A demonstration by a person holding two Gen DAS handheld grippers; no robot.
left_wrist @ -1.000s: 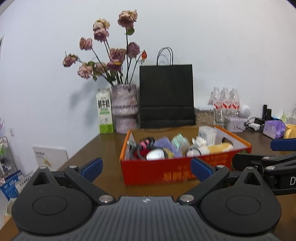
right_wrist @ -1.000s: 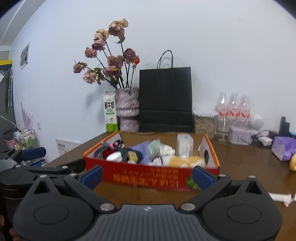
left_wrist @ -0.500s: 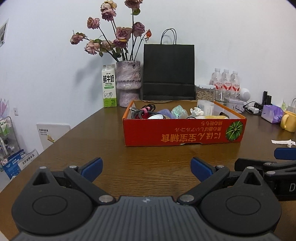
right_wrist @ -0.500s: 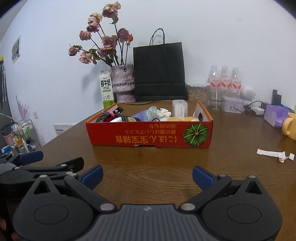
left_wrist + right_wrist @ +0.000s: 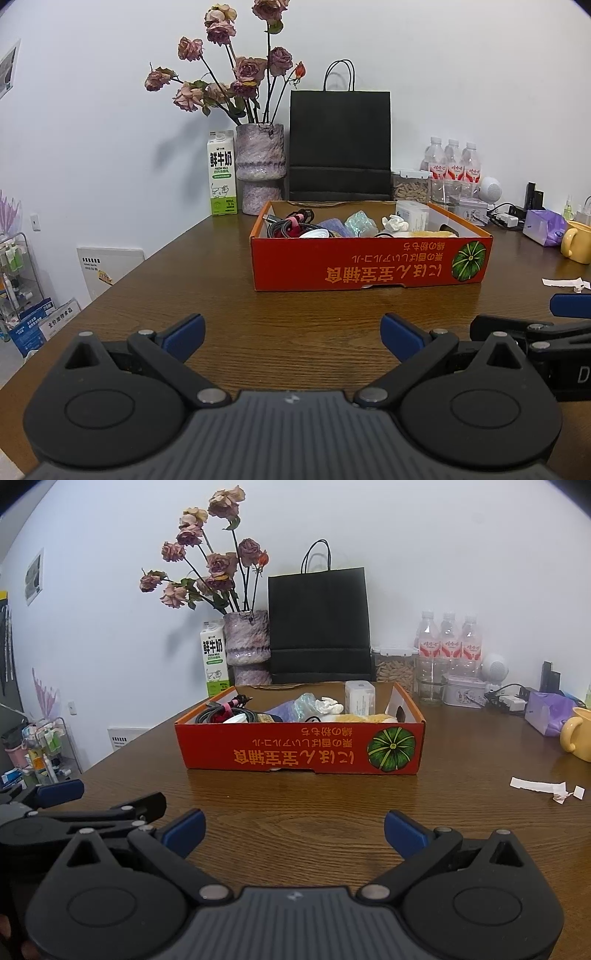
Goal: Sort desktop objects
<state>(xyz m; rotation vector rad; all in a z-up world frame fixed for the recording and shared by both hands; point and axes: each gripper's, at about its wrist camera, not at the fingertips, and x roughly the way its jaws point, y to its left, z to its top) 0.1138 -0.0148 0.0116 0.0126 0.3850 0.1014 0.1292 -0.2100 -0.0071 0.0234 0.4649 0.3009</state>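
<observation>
Hovering low over the wooden bench (image 5: 280, 325), both tongs sit side by side, well short of the red cardboard box (image 5: 369, 264). Left tongs (image 5: 291, 334) spread wide, blue pads apart, nothing between them. Right tongs (image 5: 293, 829) likewise wide apart and empty; each one shows at the edge of the other's view. Box stands mid-bench, print on its near wall upside down, a green pumpkin picture at its right end. Inside the box: coiled black cable with pink tie (image 5: 290, 225) at the left end, a white rounded item (image 5: 314, 233) just beside it, purple and iridescent wrapped pieces in the middle, crumpled white tissue (image 5: 395, 222), a small white box (image 5: 360, 698) standing upright towards the right, something yellow near the front wall. Behind the box: milk carton (image 5: 221, 182), vase of dried roses (image 5: 260, 168), black paper bag (image 5: 340, 144), three water bottles (image 5: 448, 640). Yellow mug (image 5: 578, 733) at far right, torn paper scrap (image 5: 543, 788) on the bench near it.
</observation>
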